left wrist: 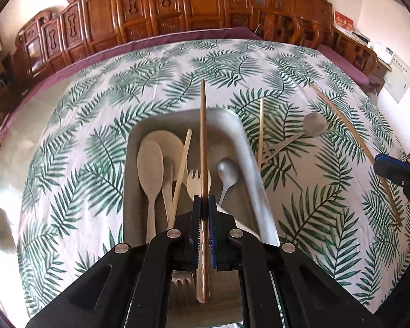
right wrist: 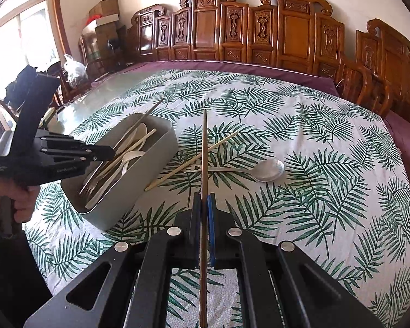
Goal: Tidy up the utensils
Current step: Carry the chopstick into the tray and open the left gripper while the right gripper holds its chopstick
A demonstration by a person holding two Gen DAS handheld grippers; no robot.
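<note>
My left gripper (left wrist: 204, 201) is shut on a brown chopstick (left wrist: 203, 136) and holds it above the grey utensil box (left wrist: 248, 147). The box holds white spoons (left wrist: 150, 164), a white fork (left wrist: 195, 184), a pale chopstick (left wrist: 181, 169) and a metal spoon (left wrist: 226, 173). My right gripper (right wrist: 204, 201) is shut on a second brown chopstick (right wrist: 204, 150), over the tablecloth right of the box (right wrist: 150, 164). A metal spoon (right wrist: 267, 170) and a pale chopstick (right wrist: 194, 160) lie on the cloth ahead of it. The left gripper (right wrist: 106, 153) shows over the box in the right wrist view.
The round table carries a white cloth with green leaves (right wrist: 314, 191) over a purple cover. Carved wooden chairs (right wrist: 287, 27) line the far side. Boxes and bags (right wrist: 101, 27) stand by a window at the left.
</note>
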